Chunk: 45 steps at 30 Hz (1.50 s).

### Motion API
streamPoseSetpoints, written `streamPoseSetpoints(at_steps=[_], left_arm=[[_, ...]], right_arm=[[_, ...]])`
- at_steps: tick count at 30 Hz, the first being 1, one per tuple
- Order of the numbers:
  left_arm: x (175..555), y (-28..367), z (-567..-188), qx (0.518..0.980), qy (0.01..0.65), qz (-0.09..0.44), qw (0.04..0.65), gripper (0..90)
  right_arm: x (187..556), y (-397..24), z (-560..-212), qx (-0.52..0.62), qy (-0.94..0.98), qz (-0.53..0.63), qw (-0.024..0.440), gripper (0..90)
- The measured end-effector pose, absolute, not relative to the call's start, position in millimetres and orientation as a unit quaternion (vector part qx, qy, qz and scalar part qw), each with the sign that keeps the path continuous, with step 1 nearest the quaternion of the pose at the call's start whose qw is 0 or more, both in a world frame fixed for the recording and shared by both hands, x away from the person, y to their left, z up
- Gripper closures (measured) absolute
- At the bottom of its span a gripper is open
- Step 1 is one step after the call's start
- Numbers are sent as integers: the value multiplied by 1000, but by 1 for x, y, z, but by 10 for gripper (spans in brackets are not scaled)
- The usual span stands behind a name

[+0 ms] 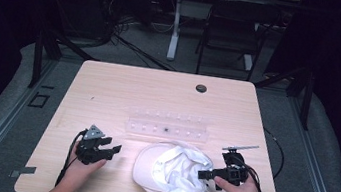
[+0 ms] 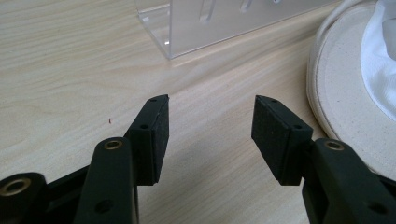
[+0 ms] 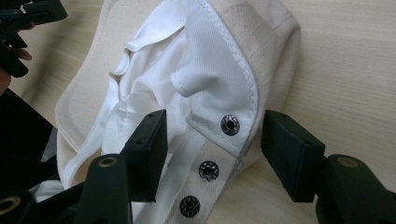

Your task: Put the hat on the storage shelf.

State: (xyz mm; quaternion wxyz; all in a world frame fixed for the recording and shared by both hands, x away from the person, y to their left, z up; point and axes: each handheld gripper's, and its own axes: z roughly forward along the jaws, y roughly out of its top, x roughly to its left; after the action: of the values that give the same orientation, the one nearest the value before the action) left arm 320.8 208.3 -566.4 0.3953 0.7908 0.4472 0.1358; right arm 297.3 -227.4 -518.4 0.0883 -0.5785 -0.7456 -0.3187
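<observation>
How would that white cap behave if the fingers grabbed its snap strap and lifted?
The cap would probably sag: its lining lies crumpled. It looks like light cloth. The brim looks flat and stiffer, so it may hold shape.

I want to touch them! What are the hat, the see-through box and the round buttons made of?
The hat looks like cream woven cloth with white lining; stitching shows. The see-through box looks like clear glossy plastic. The round buttons look like dark shiny metal snaps, probably.
</observation>
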Motion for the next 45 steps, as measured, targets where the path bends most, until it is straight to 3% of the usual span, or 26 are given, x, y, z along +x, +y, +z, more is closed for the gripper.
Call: streamPoseSetpoints(at_steps=[12, 22, 34, 45], left_arm=[[321, 209, -566, 791, 446, 136, 395, 472], [320, 208, -566, 791, 447, 137, 395, 472], [320, 208, -566, 791, 447, 142, 393, 472], [320, 208, -566, 792, 446, 139, 393, 472]], right_arm=[[301, -218, -527, -576, -741, -322, 120, 426], [300, -218, -509, -568, -740, -340, 121, 453], [303, -218, -499, -563, -747, -336, 110, 679], [306, -217, -497, -571, -743, -321, 135, 788]])
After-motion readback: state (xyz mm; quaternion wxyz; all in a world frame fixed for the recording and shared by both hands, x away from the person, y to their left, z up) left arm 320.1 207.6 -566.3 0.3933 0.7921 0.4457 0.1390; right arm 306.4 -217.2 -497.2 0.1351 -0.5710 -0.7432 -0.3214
